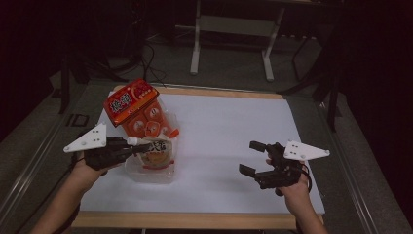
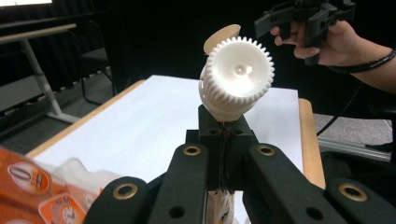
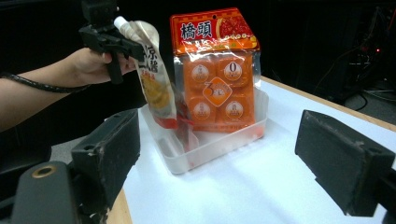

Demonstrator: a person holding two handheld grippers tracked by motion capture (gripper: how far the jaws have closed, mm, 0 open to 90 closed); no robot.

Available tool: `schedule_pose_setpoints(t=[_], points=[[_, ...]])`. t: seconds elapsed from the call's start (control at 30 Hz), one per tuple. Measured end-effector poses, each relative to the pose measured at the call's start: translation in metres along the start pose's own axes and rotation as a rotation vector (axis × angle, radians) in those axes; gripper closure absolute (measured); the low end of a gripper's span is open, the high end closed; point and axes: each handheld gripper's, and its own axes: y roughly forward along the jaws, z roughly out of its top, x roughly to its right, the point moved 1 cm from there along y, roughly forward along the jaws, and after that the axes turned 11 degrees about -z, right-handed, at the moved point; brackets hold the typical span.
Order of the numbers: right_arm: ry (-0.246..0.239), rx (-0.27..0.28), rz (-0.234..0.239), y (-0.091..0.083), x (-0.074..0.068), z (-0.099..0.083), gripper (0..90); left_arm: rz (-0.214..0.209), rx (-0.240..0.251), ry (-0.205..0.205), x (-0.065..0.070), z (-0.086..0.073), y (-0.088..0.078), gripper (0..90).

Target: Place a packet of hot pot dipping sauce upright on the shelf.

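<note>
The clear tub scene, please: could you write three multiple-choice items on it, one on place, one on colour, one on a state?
1. Where does the orange packet stand?
A in the clear tub
B on the floor
C in the right tongs

2. What colour is the pouch cap?
A red
B white
C green

3. How are the left tongs?
A wide open
B lying on the table
C shut on the pouch

Answers: A, it stands upright in the tub; B, the ribbed cap is white; C, they grip its neck.

A spouted sauce pouch (image 3: 152, 70) with a white ribbed cap (image 2: 237, 77) hangs upright, its bottom in a clear plastic tub (image 3: 215, 144) beside an orange snack pack (image 3: 217, 74).
</note>
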Motion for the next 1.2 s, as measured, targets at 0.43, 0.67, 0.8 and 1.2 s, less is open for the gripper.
schedule_pose_setpoints(t=[0.43, 0.67, 0.8, 1.2], points=[[0.011, -0.008, -0.005, 0.002, 0.005, -0.006, 14.3, -0.011, -0.015, -0.033, -0.005, -0.026, -0.012, 89.0], [0.02, -0.013, -0.006, 0.002, 0.006, -0.007, 14.7, -0.034, -0.026, -0.066, -0.007, -0.04, -0.013, 88.9], [0.027, -0.024, -0.004, 0.004, 0.007, -0.01, 14.7, -0.031, -0.089, -0.072, -0.006, -0.051, -0.008, 88.9], [0.022, -0.043, 0.002, 0.008, 0.006, -0.013, 14.7, -0.049, -0.058, -0.092, -0.01, -0.083, -0.006, 87.9]])
